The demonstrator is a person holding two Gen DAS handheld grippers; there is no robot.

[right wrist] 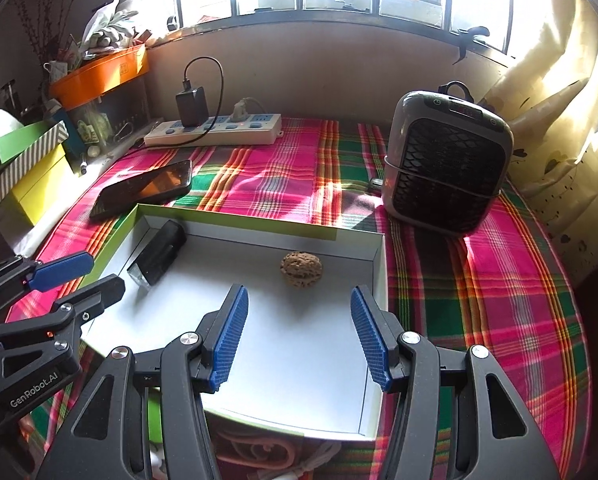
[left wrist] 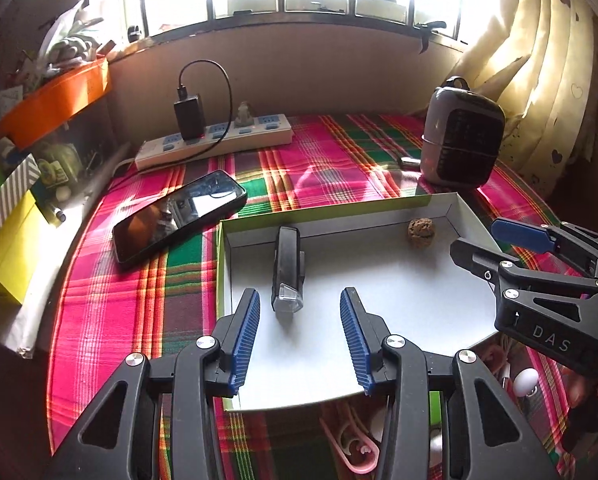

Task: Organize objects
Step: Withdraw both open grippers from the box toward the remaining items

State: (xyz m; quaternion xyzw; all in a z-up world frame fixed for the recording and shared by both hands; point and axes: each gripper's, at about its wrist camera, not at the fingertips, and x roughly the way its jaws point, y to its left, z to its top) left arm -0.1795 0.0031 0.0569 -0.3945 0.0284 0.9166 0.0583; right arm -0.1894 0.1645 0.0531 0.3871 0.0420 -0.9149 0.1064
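Both my hand-held grippers, left [left wrist: 299, 336] and right [right wrist: 299, 334], hang open and empty over the white tray [right wrist: 341, 254]. The walnut [right wrist: 301, 269] sits just ahead of the right one: light, hard, round, so it'll probably roll; I'd pinch across its middle. The black bike light [left wrist: 287, 270], just ahead of the left, looks stiff, smooth plastic; grab its long sides.
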